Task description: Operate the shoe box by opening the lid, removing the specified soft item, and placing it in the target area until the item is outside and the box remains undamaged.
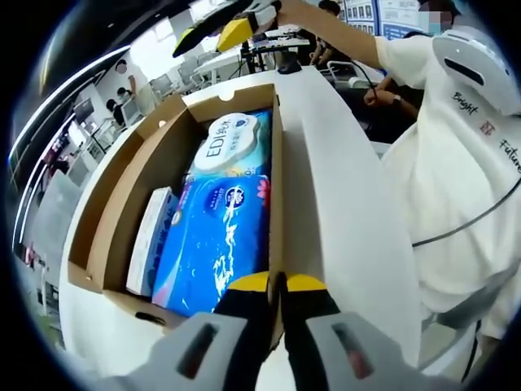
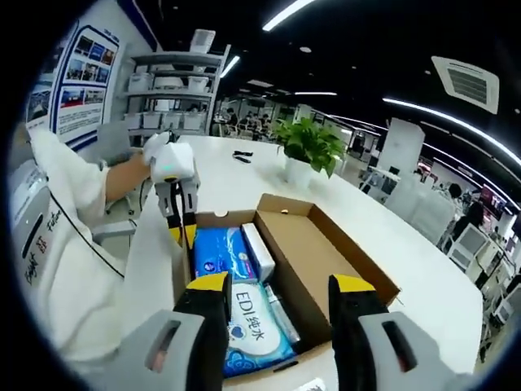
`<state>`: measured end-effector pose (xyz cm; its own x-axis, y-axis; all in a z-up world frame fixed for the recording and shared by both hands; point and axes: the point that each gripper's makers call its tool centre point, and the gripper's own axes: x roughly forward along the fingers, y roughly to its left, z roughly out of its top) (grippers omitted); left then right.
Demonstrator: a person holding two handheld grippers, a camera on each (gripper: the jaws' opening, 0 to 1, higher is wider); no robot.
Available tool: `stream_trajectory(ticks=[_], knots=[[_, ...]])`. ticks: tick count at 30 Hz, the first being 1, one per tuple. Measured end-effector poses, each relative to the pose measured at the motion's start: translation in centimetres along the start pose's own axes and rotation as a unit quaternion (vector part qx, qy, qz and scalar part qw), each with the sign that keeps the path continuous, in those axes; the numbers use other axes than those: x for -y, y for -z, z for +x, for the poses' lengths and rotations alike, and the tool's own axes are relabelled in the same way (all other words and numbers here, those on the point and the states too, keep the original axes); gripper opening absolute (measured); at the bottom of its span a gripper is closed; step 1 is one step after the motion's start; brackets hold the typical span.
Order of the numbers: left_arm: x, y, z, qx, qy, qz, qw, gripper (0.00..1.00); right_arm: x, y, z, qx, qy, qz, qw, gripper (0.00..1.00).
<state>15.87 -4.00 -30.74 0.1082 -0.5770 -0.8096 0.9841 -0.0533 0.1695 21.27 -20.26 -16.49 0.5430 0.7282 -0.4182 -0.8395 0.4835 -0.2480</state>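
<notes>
the box (image 1: pixel 122 195) is sitting open on the white table (image 1: pixel 342 204), its lid (image 2: pixel 317 244) folded out flat to one side. inside are lying soft packs: a blue pack (image 1: pixel 216 244), a white-and-teal pack marked "edi" (image 1: pixel 232 142) end to end with it, and a slim white carton (image 1: pixel 151 236) standing on edge alongside the blue one. which pack is the specified item cannot be told; the packs' long axes are running along the box's length.

the left hand-held gripper (image 1: pixel 277 285) is pinching the box wall at one short end, its yellow-tipped jaws closed on the cardboard rim, so it looks to be steadying the box. in the right gripper view it is showing at the far end of the box (image 2: pixel 181 224).

the right hand-held gripper (image 2: pixel 281 289) is hovering above the opposite short end with jaws spread wide and nothing between them. the "edi" pack (image 2: pixel 256 326) is lying directly below and ahead of it, the blue pack (image 2: pixel 216 252) further along, so the right one is the nearer and freer to pick. the box walls and the carton (image 2: pixel 259 251) are crowding the packs, so a descent would likely need care against snagging the cardboard. a potted plant (image 2: pixel 308 151) is standing well apart on the table.
</notes>
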Motion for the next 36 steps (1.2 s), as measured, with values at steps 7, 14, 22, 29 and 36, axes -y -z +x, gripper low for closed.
stream_trajectory(ticks=[7, 14, 22, 29, 36], knots=[[0.0, 0.0, 0.0, -0.001, 0.003, -0.001, 1.0000, 0.03, 0.3, -0.5, 0.2, -0.004, -0.003, -0.004, 1.0000, 0.48], [0.0, -0.1, 0.0, 0.000, 0.002, -0.001, 1.0000, 0.03, 0.4, -0.2, 0.5, -0.014, -0.016, 0.002, 0.9998, 0.58], [0.0, -0.1, 0.0, 0.000, 0.003, -0.002, 1.0000, 0.03, -0.2, 1.4, 1.4, -0.053, -0.040, -0.015, 0.9977, 0.55], [0.0, -0.1, 0.0, 0.000, 0.002, -0.004, 1.0000, 0.03, -0.5, 2.8, 2.2, -0.094, -0.050, -0.055, 0.9928, 0.59], [0.0, -0.1, 0.1, 0.000, 0.001, -0.002, 1.0000, 0.03, -1.6, 3.9, 2.6, -0.129, -0.079, -0.116, 0.9817, 0.59]])
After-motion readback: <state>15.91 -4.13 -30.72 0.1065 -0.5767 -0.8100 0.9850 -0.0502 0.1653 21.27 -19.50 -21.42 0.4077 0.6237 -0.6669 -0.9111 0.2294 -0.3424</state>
